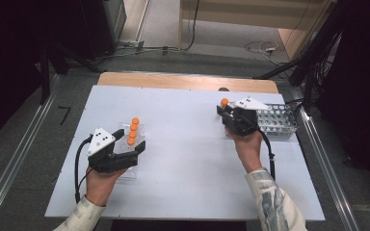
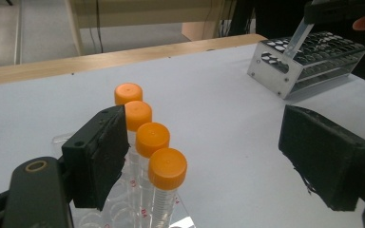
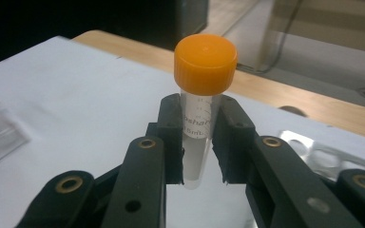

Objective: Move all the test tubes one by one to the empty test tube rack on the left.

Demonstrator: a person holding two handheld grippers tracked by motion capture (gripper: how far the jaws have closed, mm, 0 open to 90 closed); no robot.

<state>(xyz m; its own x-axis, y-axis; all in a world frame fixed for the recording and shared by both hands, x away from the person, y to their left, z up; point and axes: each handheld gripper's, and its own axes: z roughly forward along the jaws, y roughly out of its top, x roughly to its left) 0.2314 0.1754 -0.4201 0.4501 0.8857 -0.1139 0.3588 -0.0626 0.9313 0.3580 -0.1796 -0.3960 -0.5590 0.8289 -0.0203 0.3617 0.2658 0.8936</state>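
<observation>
Left gripper (image 1: 134,147) jaws wide apart; right gripper (image 3: 197,142) jaws clamped, seemingly raised off table.

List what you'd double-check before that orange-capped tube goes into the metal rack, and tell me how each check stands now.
1. Right gripper shut on the held tube: ok.
2. Tube upright between the pads: ok.
3. Tube tip over a free hole of the metal rack: cannot tell; in the left gripper view it hangs above the rack's near end.
4. Left gripper open, pressing on nothing: ok.
5. Four capped tubes standing in the clear rack: ok.
</observation>
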